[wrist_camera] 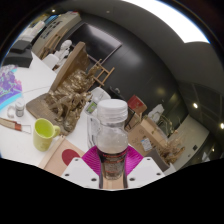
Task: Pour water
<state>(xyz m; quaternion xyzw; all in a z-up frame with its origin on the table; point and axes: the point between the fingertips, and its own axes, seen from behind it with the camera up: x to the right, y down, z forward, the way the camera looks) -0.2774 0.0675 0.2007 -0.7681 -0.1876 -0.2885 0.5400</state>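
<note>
gripper view: gripper [113, 168] pinches a clear glass jar with white lid [111, 126]; yellow-green mug [44, 132] stands on the white worktop [22, 148].

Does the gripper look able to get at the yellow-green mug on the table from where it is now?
Probably not directly: the gripper already has a clear plastic bottle between its fingers, and the yellow-green mug stands off to one side.

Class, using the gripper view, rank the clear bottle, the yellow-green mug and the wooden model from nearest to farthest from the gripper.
1. Clear bottle: between the gripper fingers.
2. Yellow-green mug: just ahead, to the left.
3. Wooden model: beyond the mug, farther back on the table.
</note>
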